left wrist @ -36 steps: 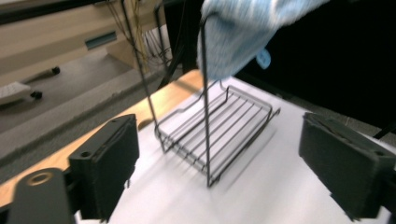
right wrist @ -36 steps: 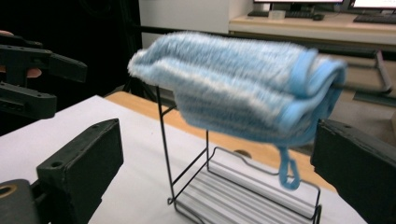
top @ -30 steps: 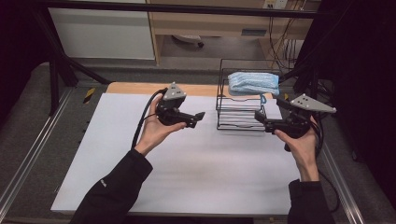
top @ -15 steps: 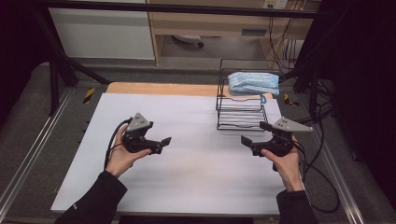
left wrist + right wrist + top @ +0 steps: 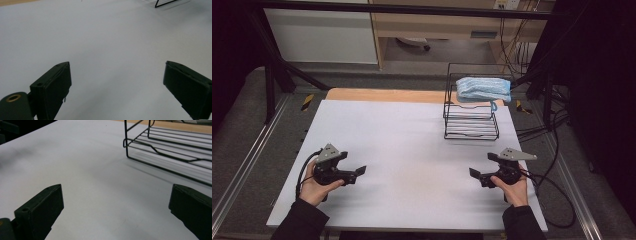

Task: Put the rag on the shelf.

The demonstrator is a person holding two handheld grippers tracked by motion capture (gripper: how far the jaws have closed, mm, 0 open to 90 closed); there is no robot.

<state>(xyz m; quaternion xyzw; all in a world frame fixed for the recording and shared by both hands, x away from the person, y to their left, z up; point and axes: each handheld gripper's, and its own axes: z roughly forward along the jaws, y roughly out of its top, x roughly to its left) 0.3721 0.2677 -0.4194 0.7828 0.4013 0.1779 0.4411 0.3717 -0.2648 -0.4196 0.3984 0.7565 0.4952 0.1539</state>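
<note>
A folded light blue cloth (image 5: 483, 88) lies on the top tier of a black wire rack (image 5: 471, 125) at the table's far right. My left gripper (image 5: 357, 172) rests low over the white table near its front left, jaws wide apart and empty (image 5: 117, 87). My right gripper (image 5: 475, 174) sits near the front right, also open with nothing between its jaws (image 5: 117, 212). The rack's lower shelf (image 5: 175, 147) appears ahead and to the right in the right gripper view. Both grippers are well short of the rack.
The white table top (image 5: 412, 145) has a wooden strip along its far edge (image 5: 382, 95). Cables (image 5: 557, 195) trail off the right side. A cabinet (image 5: 322, 30) and shelving stand beyond the table.
Both hands have drawn back from the rack toward the table's front edge, the left one moving left and the right one staying right. The cloth stays on the rack.
</note>
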